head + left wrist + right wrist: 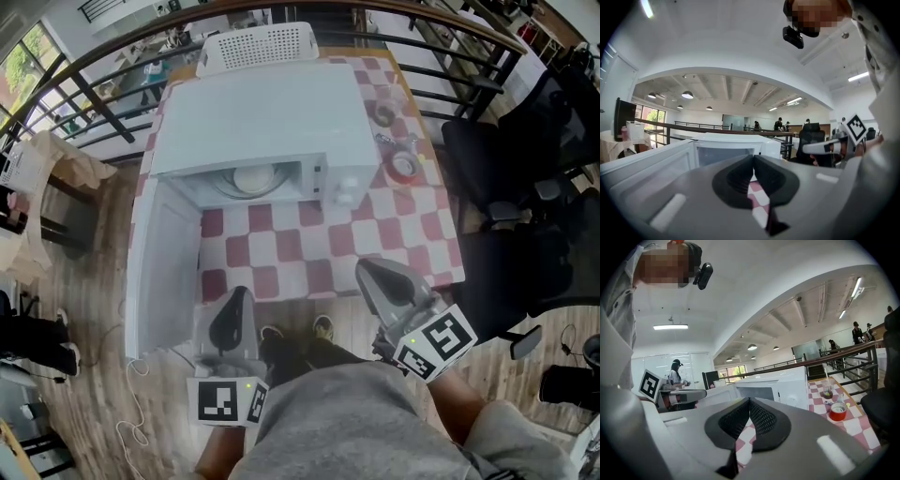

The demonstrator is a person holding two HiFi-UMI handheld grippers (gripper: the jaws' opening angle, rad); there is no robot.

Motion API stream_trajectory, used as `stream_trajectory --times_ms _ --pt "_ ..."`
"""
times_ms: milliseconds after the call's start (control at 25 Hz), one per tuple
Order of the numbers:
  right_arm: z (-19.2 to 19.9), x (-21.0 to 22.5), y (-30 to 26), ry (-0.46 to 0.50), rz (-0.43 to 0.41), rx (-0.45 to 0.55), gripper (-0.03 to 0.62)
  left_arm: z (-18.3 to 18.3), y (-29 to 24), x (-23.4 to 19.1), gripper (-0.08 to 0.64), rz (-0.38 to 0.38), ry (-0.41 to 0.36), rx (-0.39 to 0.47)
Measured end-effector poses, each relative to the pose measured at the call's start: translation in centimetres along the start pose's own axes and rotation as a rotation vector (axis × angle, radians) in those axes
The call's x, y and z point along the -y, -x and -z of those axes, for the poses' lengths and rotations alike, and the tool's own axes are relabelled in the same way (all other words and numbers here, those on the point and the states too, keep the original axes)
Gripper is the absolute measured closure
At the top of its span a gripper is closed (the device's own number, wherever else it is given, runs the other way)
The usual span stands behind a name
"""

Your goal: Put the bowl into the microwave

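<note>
The white microwave stands on the red-and-white checked table with its door swung open to the left. Inside the cavity sits the pale bowl on the turntable. Both grippers are drawn back off the table's near edge, close to the person's body. My left gripper is shut with nothing in it, its pads touching in the left gripper view. My right gripper is also shut and empty. The microwave shows ahead of the right jaws.
A white perforated basket sits behind the microwave. A red cup and a clear drink cup stand on the table to its right. Black office chairs are at the right, and a railing runs behind the table.
</note>
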State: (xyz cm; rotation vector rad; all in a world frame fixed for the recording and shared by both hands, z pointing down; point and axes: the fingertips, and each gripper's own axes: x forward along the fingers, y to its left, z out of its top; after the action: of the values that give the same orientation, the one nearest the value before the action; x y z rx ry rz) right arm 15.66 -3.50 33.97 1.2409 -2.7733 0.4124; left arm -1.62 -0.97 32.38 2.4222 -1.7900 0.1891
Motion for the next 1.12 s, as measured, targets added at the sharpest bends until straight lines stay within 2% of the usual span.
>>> stream_trajectory --times_ms 200,560,1120 --pt "0.6 -1.0 0.2 -0.010 0.002 -0.008 0.591 0.6 0.6 -0.4 0.548 0.013 0.019 -0.004" --pt "-0.3 -3.5 1.9 0.019 0.062 0.013 0.591 0.5 3.8 -0.7 0.548 0.076 0.028 0.015" --pt "0.9 -13.2 5.2 0.075 0.085 0.013 0.591 1.2 13.8 -3.1 0.548 0.067 0.038 0.060"
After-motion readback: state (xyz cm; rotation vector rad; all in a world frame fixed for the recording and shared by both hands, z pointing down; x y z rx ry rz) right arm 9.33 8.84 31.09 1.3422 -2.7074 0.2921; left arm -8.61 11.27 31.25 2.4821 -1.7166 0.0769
